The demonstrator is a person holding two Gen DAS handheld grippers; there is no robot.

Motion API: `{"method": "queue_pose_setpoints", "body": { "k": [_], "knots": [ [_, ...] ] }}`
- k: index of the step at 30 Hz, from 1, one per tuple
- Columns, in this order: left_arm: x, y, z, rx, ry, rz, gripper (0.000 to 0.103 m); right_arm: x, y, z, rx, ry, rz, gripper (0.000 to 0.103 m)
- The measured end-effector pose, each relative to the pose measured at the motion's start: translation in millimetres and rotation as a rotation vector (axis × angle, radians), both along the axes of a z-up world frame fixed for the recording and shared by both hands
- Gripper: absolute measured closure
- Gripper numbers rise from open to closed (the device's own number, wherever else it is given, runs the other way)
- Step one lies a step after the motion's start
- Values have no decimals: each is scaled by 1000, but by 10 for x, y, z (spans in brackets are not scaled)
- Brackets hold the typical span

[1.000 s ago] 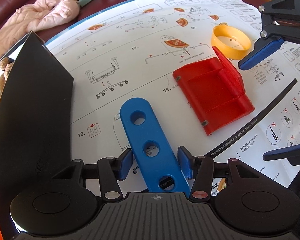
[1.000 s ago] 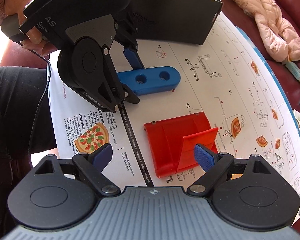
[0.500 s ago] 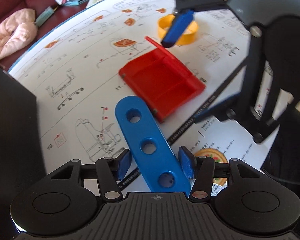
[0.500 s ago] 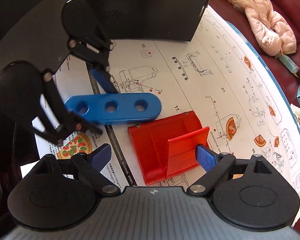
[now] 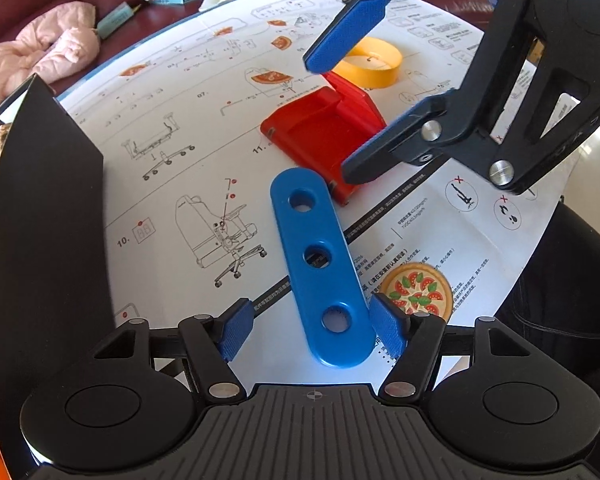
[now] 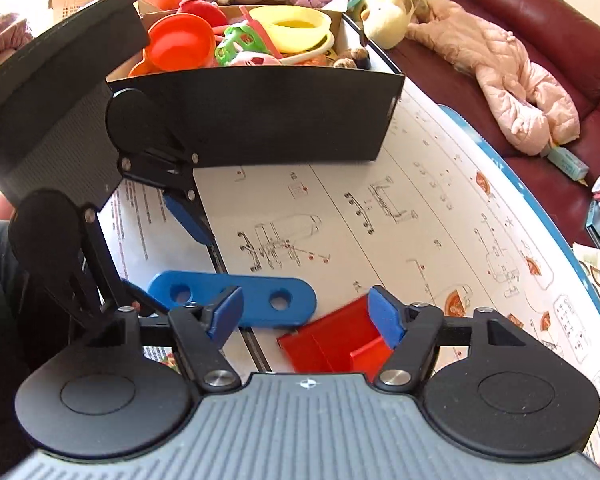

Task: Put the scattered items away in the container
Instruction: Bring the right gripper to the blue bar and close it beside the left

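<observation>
Your left gripper (image 5: 312, 330), jaws opening, straddles the near end of the flat blue plastic bar with 3 holes (image 5: 320, 264), its long axis running straight ahead, while your right gripper's (image 6: 306, 316) closing jaws flank the red plastic tray (image 6: 332, 346).

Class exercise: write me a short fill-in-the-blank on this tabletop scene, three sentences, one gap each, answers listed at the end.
1. The blue bar lying between the left tongs has ____ round holes.
2. The piece between the closing right tongs is coloured ____.
3. The yellow ring lies on the printed ____ sheet, outside the black box.

Missing words: three; red; instruction
</observation>
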State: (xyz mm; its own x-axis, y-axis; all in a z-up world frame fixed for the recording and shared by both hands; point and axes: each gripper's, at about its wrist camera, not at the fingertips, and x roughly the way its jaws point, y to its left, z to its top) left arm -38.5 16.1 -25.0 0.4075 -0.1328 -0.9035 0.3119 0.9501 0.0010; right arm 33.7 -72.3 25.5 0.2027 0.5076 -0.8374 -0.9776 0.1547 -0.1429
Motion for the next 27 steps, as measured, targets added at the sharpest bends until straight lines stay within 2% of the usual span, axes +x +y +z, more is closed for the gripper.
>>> {"method": "queue_pose_setpoints", "body": {
  "k": [3, 6, 8, 12, 17, 20, 27],
  "knots": [
    [-31, 27, 3, 5, 6, 22, 28, 7, 213, -117, -45, -27, 19, 53],
    [-67, 78, -2, 28, 8, 44, 28, 100, 345, -278, -98, -8, -13, 58],
    [-69, 133, -40, 49, 23, 67, 30, 144, 394, -372, -133, 31, -26, 58],
    [-83, 211, -116, 30, 51, 78, 32, 130, 428, -452, -145, 63, -31, 58],
    [-91, 202, -132, 30, 40, 77, 33, 265, 463, -453, -130, 142, -138, 58],
    [-86, 247, -132, 27, 36, 98, 37, 318, 444, -432, -139, 130, -197, 60],
    [-40, 292, -137, 18, 33, 114, 41, 328, 447, -487, -171, 160, -205, 64]
  ]
}}
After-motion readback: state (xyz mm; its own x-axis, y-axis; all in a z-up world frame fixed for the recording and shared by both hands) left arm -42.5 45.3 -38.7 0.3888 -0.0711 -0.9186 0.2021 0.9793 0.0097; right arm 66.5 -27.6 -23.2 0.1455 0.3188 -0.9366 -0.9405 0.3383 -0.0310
